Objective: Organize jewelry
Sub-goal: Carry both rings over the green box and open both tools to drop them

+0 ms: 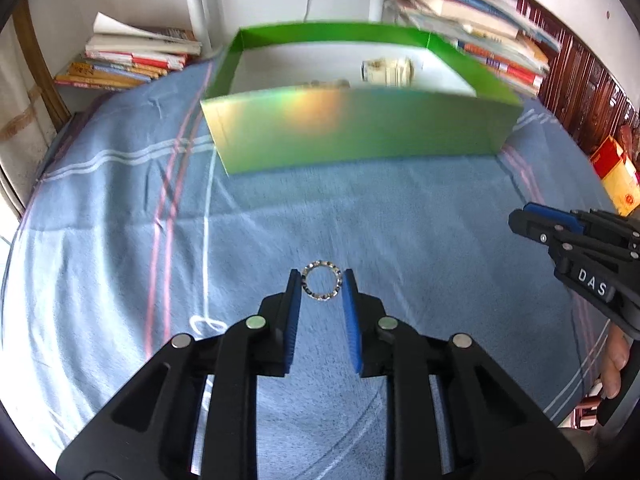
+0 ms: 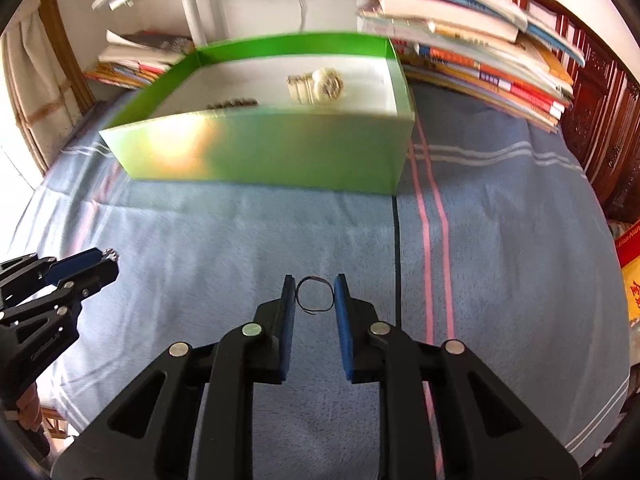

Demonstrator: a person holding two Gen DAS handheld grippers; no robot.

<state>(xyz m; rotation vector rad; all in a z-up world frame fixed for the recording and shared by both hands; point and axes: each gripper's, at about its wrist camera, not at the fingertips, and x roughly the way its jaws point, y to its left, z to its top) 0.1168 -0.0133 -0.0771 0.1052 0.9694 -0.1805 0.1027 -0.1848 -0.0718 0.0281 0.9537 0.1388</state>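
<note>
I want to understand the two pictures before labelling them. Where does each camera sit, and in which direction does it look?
Left wrist view: sits on the left tool, looks down over a blue blanket toward a green box; its fingers pinch a sparkly ring; the right tool and some fingers show at right.
Right wrist view: sits on the right tool, same direction; its fingers pinch a thin dark ring; the left tool shows at left.
Shared: blanket, box, book stacks.
</note>
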